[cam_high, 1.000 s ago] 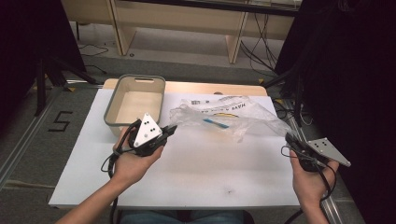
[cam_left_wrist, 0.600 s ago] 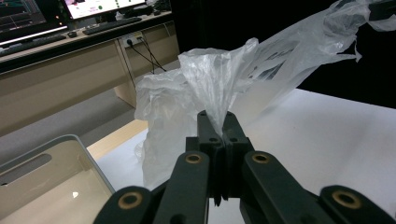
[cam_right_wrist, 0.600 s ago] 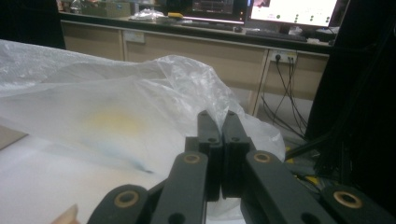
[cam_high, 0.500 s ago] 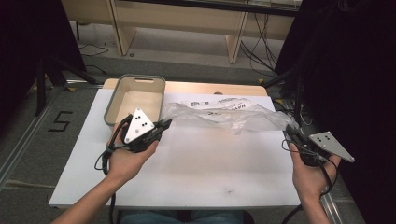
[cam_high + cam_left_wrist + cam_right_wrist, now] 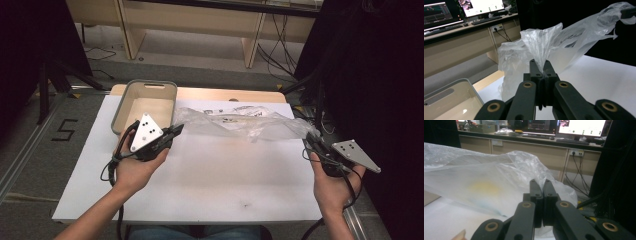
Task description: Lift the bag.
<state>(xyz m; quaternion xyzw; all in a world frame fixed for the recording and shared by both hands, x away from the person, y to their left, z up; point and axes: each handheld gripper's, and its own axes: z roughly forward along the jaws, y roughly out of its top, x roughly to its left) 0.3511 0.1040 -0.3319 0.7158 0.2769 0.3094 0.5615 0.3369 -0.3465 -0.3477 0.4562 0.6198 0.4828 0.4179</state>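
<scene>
High view: bag (image 5: 240, 122) between both tongs.

A white table (image 5: 210, 175) carries a beige bin (image 5: 146, 102) at its far-left corner.

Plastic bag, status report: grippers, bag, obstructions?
Left gripper shut on plastic bag; right gripper shut on its other end. Bag stretched between them above white table. Beige bin beside left gripper, nothing blocking.
</scene>
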